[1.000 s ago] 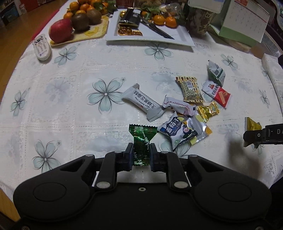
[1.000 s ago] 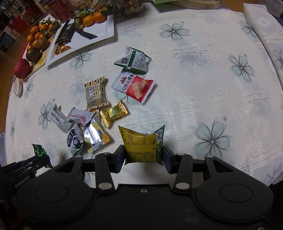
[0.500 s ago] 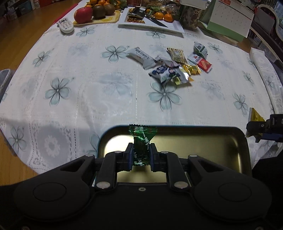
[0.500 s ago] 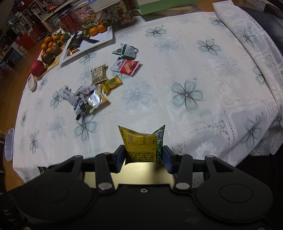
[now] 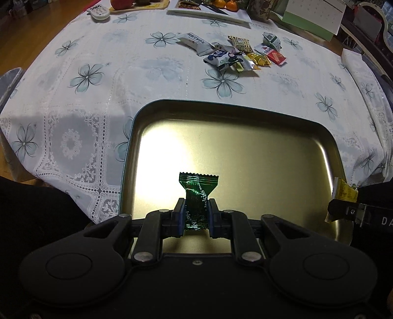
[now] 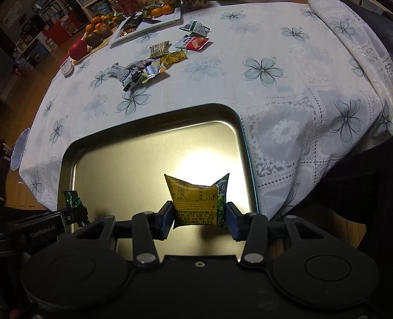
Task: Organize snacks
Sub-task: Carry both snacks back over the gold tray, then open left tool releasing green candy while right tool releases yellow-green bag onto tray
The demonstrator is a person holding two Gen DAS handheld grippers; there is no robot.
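Note:
My left gripper [image 5: 195, 218] is shut on a green foil candy [image 5: 197, 196], held above the near left part of a shiny metal tray [image 5: 152, 108]. My right gripper [image 6: 199, 216] is shut on a yellow snack packet [image 6: 197, 200] over the tray's [image 6: 243, 127] right half. Each gripper shows at the edge of the other's view: the right gripper [image 5: 343, 208] with the yellow packet, the left gripper [image 6: 73, 213] with the green candy. Several loose snacks [image 5: 235, 55] lie in a heap farther back on the flowered tablecloth.
The tray sits at the near table edge, its floor bare. At the far end stand a white plate [image 5: 211, 17] with wrappers and oranges, a fruit board [image 6: 91, 46], a small white case [image 5: 99, 11] and a calendar [image 5: 312, 17]. A dark sleeve [image 5: 36, 208] shows at lower left.
Both grippers pulled back from the snack heap toward the near table edge, carrying their snacks. The metal tray has come into view and now lies under both.

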